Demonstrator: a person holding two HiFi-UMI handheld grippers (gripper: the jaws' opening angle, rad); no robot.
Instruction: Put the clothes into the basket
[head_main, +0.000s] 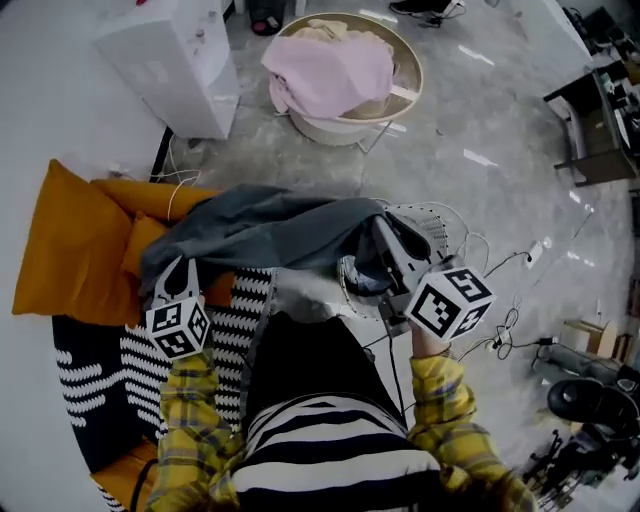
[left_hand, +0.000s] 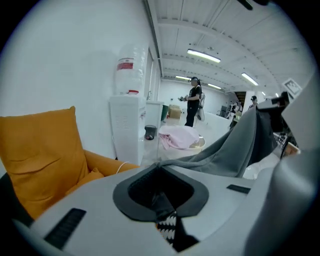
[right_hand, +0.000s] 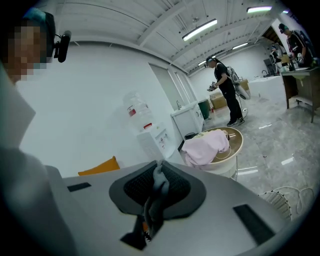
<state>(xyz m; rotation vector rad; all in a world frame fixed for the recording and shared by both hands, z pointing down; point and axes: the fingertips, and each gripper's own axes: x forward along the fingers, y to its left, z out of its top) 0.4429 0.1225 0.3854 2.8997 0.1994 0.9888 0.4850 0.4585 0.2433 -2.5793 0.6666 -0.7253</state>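
The head view is taken from above the person and is directed steeply down at the floor. The left gripper view and the right gripper view are each taken from close behind the jaws and are directed outward across the room. The basket, the water dispenser and the orange armchair are shared by all three views.

I see 1 orange armchair at left, 1 white water dispenser beside it, black-and-white patterned fabric below, loose cables across the grey floor, and 1 person standing far off.
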